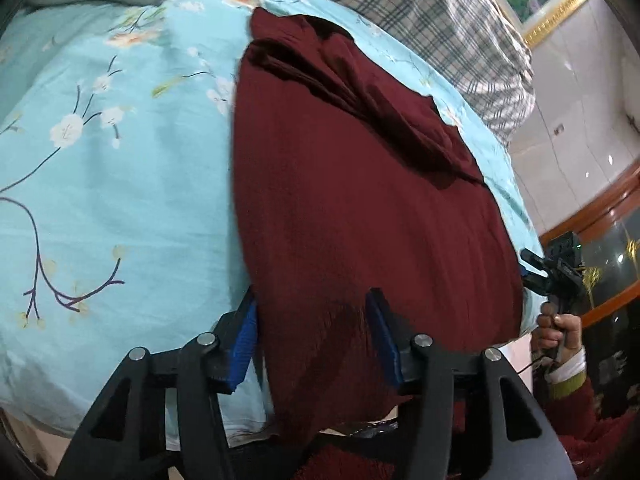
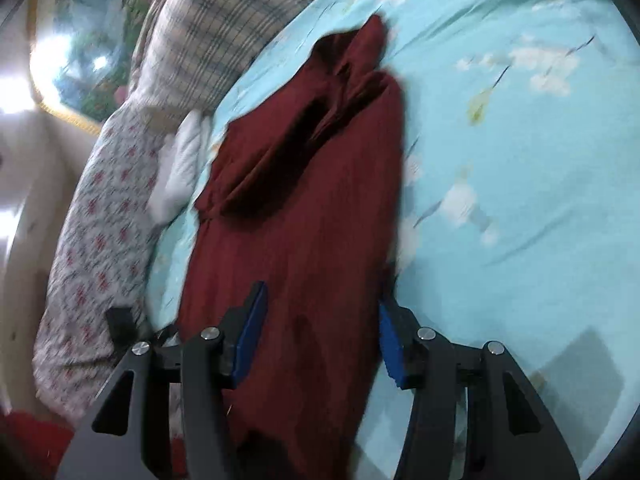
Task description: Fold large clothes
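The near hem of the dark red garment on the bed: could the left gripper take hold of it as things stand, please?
Probably yes. The left gripper has its jaws apart over the near edge of the dark red garment, with cloth between the blue pads. Nothing lies on that edge, and the right gripper is off to the side.

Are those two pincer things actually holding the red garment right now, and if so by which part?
Neither seems to grip. The left tool and the right tool both stand open over the near end of the garment, cloth between the pads but not pinched.

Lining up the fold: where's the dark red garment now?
The dark red knitted garment lies lengthwise on the light blue floral bedsheet in both views, below the plaid pillow.
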Demonstrator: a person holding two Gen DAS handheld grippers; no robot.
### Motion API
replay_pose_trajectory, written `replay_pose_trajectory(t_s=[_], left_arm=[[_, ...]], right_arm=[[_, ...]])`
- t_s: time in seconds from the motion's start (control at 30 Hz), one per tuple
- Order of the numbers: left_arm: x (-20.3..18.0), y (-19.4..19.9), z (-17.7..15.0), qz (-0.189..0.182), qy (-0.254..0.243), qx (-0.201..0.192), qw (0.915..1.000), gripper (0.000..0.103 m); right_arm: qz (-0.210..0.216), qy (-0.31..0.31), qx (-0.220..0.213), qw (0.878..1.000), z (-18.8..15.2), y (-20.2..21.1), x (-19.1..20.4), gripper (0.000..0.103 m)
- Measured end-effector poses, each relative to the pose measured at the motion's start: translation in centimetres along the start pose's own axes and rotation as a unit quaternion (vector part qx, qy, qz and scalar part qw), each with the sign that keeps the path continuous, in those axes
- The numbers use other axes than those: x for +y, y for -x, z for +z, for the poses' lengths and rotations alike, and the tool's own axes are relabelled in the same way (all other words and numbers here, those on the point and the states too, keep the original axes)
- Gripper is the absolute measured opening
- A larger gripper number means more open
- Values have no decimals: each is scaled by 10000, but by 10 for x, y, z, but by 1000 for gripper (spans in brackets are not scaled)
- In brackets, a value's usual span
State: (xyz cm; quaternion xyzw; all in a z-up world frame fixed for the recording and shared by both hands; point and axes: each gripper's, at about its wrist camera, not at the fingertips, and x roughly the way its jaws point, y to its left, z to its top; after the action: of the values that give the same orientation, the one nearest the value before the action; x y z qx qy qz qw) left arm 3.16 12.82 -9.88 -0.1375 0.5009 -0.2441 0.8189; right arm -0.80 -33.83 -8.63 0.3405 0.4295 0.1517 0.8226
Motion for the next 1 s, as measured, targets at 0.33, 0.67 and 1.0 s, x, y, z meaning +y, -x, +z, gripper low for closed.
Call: replay_pose_trajectory(t_s=[0.33,0.67,1.0], left_arm=[[5,-8,-2,-496,-78,116,9987,30],[1,9,-13,-563,-181,-237,9980,6],[-26,60,31,-1089,-81,-1475,9830,5]], right_arm=[[401,370,285,9981,-66,-2,21,31],[412,522,17,9978,-68,7,26,8],[1088,885,-858,9864,-23,42,64,6]])
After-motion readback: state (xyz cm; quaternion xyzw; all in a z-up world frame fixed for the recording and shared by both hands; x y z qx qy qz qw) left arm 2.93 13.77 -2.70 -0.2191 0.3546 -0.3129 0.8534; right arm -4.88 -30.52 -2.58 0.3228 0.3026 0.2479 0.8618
